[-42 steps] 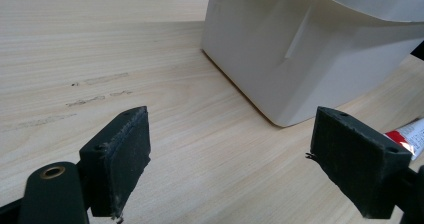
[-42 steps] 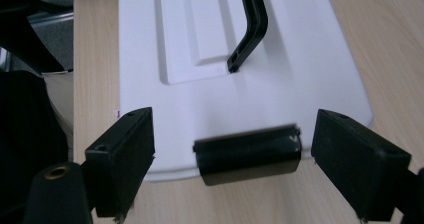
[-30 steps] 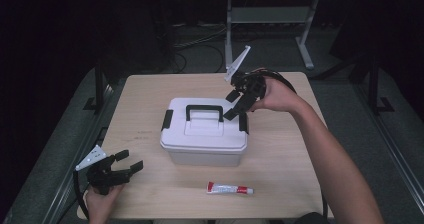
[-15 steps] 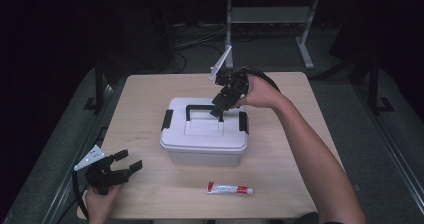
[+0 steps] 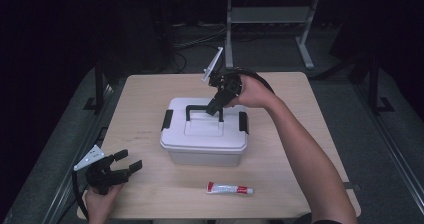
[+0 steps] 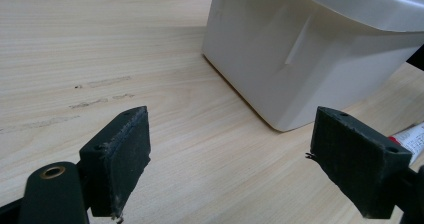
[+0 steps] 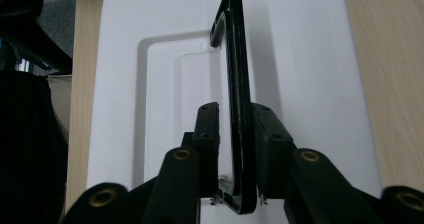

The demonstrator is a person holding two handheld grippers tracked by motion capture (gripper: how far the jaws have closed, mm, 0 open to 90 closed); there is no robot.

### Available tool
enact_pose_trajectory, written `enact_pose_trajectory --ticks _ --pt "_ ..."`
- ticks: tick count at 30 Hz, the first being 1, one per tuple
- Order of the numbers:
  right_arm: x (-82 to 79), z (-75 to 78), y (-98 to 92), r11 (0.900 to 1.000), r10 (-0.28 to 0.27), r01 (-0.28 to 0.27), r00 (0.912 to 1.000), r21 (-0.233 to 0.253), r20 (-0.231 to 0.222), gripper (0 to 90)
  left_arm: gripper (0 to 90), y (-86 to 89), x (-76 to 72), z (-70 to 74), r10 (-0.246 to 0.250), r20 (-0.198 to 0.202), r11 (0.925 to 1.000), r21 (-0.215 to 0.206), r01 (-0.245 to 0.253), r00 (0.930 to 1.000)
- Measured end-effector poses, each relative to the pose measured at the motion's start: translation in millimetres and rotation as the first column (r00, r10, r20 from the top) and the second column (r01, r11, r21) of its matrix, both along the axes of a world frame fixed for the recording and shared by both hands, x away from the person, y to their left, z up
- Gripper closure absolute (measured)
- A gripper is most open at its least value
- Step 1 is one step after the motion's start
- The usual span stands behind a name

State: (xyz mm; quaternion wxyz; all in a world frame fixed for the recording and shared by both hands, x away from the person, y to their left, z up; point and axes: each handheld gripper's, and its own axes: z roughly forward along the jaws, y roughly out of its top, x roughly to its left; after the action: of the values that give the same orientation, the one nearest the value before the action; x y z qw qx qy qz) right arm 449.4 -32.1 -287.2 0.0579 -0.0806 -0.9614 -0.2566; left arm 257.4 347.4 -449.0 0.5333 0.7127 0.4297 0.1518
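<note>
A white lidded storage box (image 5: 204, 139) with black side latches stands mid-table. Its black handle (image 5: 196, 107) stands upright above the lid. My right gripper (image 5: 214, 111) comes down from the far right and is shut on the handle's right end. In the right gripper view the handle (image 7: 236, 59) runs edge-on between the two pads of that gripper (image 7: 235, 116), over the white lid (image 7: 300, 59). My left gripper (image 5: 122, 166) rests open at the table's front left corner with nothing between its fingers. In the left gripper view this gripper (image 6: 230, 159) faces the box wall (image 6: 300, 54).
A red and white tube (image 5: 230, 188) lies on the wooden table (image 5: 140, 104) in front of the box; its end (image 6: 412, 136) peeks past the left gripper's right pad. Dark floor and a metal stand lie beyond the far edge.
My right gripper has moved left from the box's back right corner to the handle and closed on it. The left gripper has stayed put.
</note>
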Motion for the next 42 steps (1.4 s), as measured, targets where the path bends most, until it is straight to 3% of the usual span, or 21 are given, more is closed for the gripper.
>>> enact_pose_trajectory --ticks 10,42 --pt "-2.5 2.1 3.1 0.999 0.030 -0.030 0.9995 -0.011 -0.001 83.0 15.3 -0.8 0.1 -0.1 0.000 0.000 1.0000 -0.002 0.000 1.0000" --pt "-6.5 12.6 9.4 0.997 0.069 -0.069 0.9968 -0.020 0.040 84.3 15.3 0.5 -0.2 0.4 0.005 0.002 1.0000 -0.004 -0.005 1.0000"
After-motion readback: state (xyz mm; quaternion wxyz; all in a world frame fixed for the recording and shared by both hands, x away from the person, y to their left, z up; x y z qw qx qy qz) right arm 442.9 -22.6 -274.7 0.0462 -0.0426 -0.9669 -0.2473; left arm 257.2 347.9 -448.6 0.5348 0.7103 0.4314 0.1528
